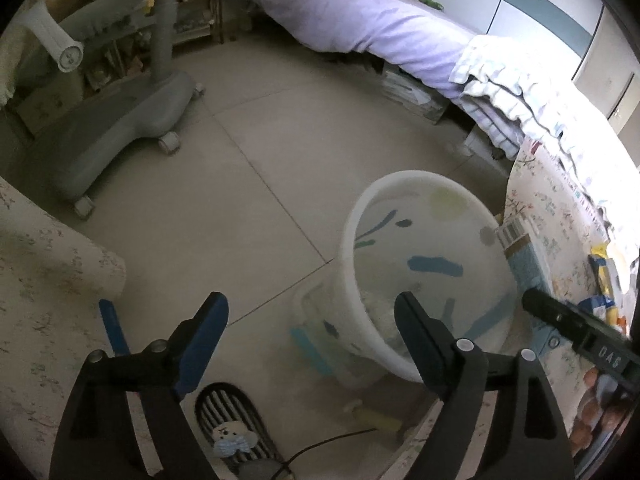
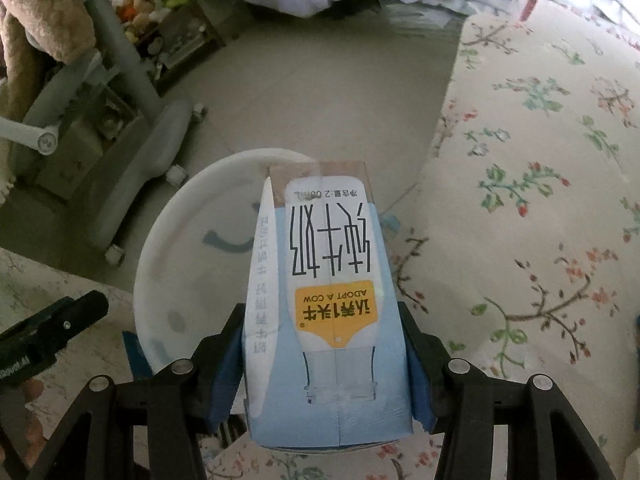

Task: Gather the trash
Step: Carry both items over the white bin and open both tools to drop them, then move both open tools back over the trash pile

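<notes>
A white trash bin [image 1: 356, 220] with coloured marks stands on the floor, with some white crumpled stuff at its bottom. My left gripper [image 1: 310, 320] hangs open above the bin's near rim, its right finger over the inside, nothing between the jaws. In the right wrist view my right gripper [image 2: 320, 320] is shut on a blue and white milk carton [image 2: 332, 248]. The carton points forward over the bin [image 2: 168, 240], partly above its opening. The carton's far end [image 1: 518, 248] also shows beside the bin's right rim in the left wrist view.
A floral-covered surface [image 2: 540, 200] borders the bin on the right and another floral cloth [image 1: 44, 280] lies at the left. A grey wheeled chair base [image 1: 120, 132] stands on the tiled floor beyond. A bed with a purple sheet [image 1: 360, 20] is at the back. A striped slipper [image 1: 232, 420] lies near the bin.
</notes>
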A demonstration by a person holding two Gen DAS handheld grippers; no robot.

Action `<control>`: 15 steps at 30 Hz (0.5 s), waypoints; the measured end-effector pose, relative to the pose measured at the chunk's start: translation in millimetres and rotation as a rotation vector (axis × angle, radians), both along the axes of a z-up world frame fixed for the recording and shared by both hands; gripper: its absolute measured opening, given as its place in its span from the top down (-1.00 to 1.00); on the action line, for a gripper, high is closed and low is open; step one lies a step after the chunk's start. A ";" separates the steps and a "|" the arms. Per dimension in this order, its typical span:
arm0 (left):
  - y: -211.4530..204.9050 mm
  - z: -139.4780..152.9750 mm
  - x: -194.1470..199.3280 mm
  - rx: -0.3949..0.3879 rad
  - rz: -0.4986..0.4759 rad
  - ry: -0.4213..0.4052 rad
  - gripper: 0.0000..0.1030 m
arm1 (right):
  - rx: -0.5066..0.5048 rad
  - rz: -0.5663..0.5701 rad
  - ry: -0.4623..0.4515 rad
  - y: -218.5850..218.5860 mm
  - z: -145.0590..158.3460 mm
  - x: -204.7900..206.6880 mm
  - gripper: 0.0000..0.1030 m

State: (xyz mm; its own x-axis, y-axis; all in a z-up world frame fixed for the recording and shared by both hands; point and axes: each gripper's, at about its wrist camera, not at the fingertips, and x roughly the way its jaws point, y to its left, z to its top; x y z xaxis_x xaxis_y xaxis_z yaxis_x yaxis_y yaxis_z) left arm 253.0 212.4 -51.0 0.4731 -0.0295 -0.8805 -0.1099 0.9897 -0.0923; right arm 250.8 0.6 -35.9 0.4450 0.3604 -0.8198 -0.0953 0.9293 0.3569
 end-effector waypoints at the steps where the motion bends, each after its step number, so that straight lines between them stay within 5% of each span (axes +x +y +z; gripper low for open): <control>1: 0.9 -0.8 -0.8 0.010 0.005 0.005 -0.70 | 0.002 0.004 0.002 2.0 0.1 1.0 -0.15; 6: 9.6 -3.4 -5.2 0.045 0.040 0.019 -0.74 | 0.017 0.023 -0.006 11.7 0.5 9.5 -0.21; 8: 12.3 -2.1 -8.6 0.052 0.046 0.013 -0.78 | 0.027 0.007 -0.020 11.6 4.5 11.0 -0.69; 9: 11.6 -1.3 -10.0 0.055 0.043 0.009 -0.81 | 0.042 -0.005 -0.032 9.0 8.6 10.2 -0.76; 15: -4.2 7.9 -18.8 0.085 0.012 -0.002 -0.85 | 0.038 -0.029 -0.054 -10.5 32.0 -6.7 -0.77</control>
State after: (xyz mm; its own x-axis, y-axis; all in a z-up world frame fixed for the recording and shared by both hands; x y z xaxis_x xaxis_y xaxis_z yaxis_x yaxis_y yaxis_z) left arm 234.2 208.2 -43.1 0.4745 0.0507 -0.8788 -0.1219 0.9925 -0.0086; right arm 244.1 -9.9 -4.0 0.4987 0.3776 -0.7802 -0.0885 0.9176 0.3875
